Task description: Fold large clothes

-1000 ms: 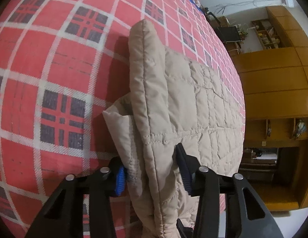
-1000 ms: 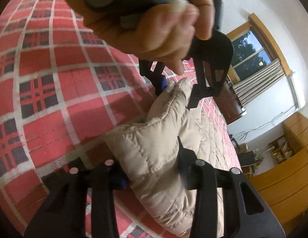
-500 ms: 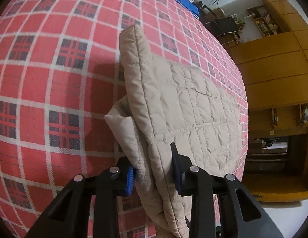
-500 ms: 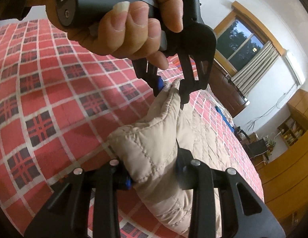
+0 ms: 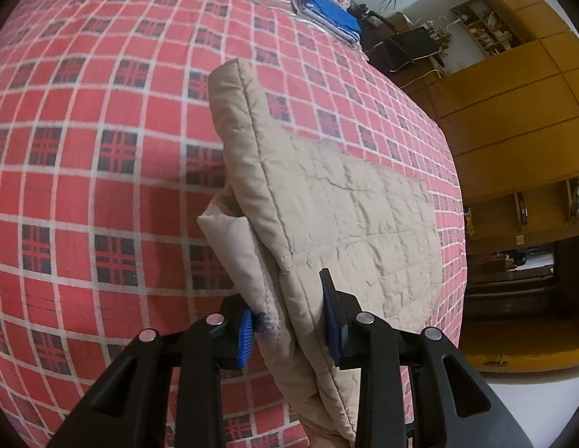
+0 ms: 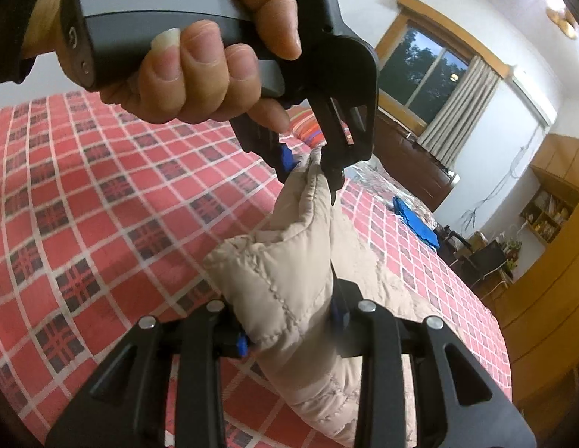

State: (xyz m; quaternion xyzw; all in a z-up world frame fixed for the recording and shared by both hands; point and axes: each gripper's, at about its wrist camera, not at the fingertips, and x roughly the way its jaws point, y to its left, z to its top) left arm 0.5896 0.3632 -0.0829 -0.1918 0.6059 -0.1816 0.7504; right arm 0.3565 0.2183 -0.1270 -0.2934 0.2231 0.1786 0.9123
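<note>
A red plaid bedspread [image 5: 84, 171] fills most of both views. A beige quilted jacket [image 5: 349, 216] lies across it at centre, one padded edge lifted off the bed. At the bottom of each frame, the left gripper [image 5: 291, 321] and right gripper [image 6: 289, 326] are each clamped on that raised edge. A hand [image 6: 199, 59] grips the left gripper's handle, upper left in the right wrist view. Folded blue cloth [image 5: 326, 15] sits at the top.

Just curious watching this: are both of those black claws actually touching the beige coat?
Touching. Each wrist view shows its gripper, left gripper and right gripper, pinching the quilted coat.
</note>
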